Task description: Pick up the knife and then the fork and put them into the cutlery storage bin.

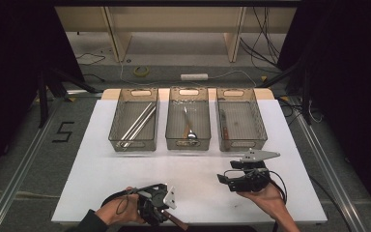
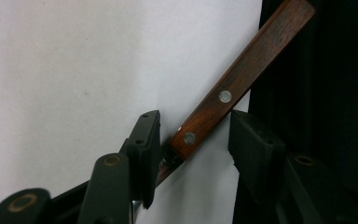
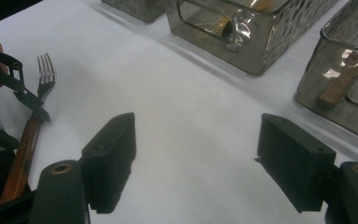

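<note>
Your left gripper, at the bottom centre of the high view, had its jaws spread around the wooden handle of a fork, one pad touching the handle near its lower rivet and the other still clear of it. The fork lay flat on the white table at its near edge, tines showing at the upper left of the right gripper view. You would have done well to centre the handle between both pads before squeezing, since a one-sided push could have slid it off the edge. Your right gripper, at the lower right of the high view, was spread wide and held nothing. Judging by the three bins at the upper centre, the middle one with cutlery looked the likely home.
</note>
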### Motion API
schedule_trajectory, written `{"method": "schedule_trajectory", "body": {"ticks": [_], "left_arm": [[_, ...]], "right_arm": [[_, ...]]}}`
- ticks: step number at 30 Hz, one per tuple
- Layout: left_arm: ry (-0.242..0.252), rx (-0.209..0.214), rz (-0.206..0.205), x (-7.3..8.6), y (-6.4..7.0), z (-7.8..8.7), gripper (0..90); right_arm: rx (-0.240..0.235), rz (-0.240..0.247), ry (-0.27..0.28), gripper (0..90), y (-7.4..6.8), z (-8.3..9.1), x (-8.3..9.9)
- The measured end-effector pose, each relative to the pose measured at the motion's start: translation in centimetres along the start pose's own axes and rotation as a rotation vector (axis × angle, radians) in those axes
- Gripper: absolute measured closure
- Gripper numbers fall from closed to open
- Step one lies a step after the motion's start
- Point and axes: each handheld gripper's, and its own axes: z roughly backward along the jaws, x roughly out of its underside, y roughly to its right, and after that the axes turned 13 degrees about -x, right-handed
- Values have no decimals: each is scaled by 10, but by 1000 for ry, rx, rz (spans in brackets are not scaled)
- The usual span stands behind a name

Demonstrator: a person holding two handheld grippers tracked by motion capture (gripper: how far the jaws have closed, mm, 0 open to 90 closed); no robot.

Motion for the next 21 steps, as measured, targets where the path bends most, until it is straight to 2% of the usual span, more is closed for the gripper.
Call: {"method": "schedule_trajectory", "body": {"ticks": [3, 9, 14, 21], "left_arm": [[-11, 6, 3, -1, 0, 0, 566], [-21, 15, 32, -2, -1, 0, 602], [-36, 13, 35, -4, 0, 0, 649], [-29, 21, 33, -3, 0, 0, 743]], "right_arm": [[1, 0, 0, 291, 0, 0, 0], [1, 1, 1, 293, 0, 1, 0], [-1, 1, 1, 293, 0, 0, 0], [-3, 2, -2, 295, 0, 0, 0]]}}
